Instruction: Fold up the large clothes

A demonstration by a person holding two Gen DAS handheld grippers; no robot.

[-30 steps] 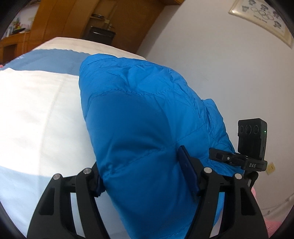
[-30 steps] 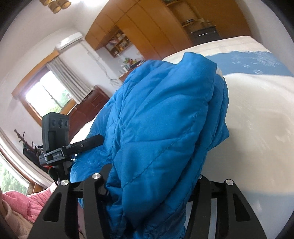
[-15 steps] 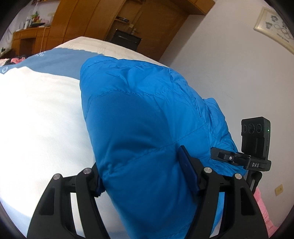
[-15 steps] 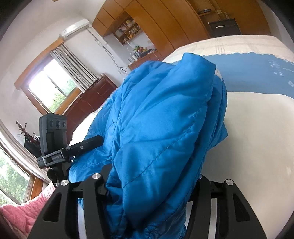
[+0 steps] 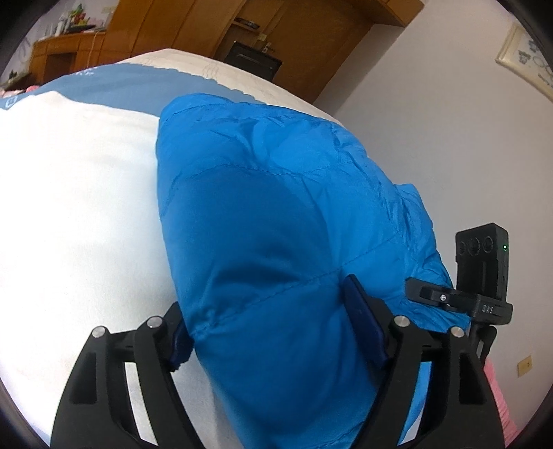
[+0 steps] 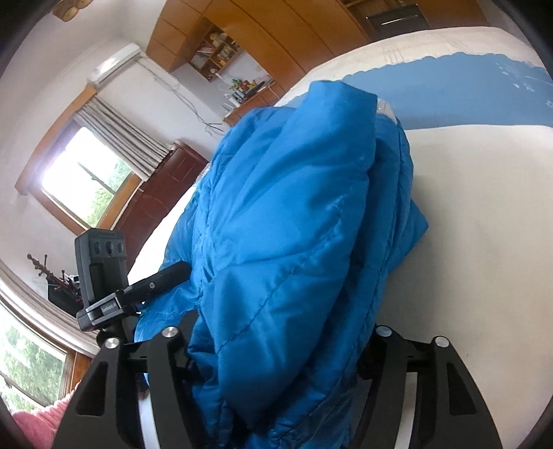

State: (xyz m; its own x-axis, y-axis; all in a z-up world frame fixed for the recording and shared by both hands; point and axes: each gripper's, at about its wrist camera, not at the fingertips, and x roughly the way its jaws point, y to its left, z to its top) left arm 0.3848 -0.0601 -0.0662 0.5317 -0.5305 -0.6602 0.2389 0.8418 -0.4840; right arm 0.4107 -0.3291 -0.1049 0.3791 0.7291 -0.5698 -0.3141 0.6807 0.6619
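Note:
A bright blue quilted jacket [image 5: 276, 207] lies bunched on a bed with a white and blue cover [image 5: 69, 190]. My left gripper [image 5: 269, 331] straddles its near end. Its jaws are opening, and the puffy fabric still fills the gap and touches both pads [image 5: 363, 324]. In the right wrist view the same jacket [image 6: 293, 207] bulges up out of my right gripper [image 6: 276, 349]. Those jaws are opening too, with folded layers wedged between the fingers [image 6: 172, 349]. The jacket's far end rests on the bed cover [image 6: 484, 241].
A black sensor block [image 5: 482, 266] sticks out beside the left gripper, another [image 6: 100, 269] beside the right. Wooden wardrobes [image 5: 207, 31] stand beyond the bed. A white wall [image 5: 432, 121] runs close on the right, a window [image 6: 79, 183] on the left. A pink sleeve [image 6: 34, 424] shows low.
Both grippers carried the jacket forward and lower over the bed. The fingers now stand a little wider apart around the fabric.

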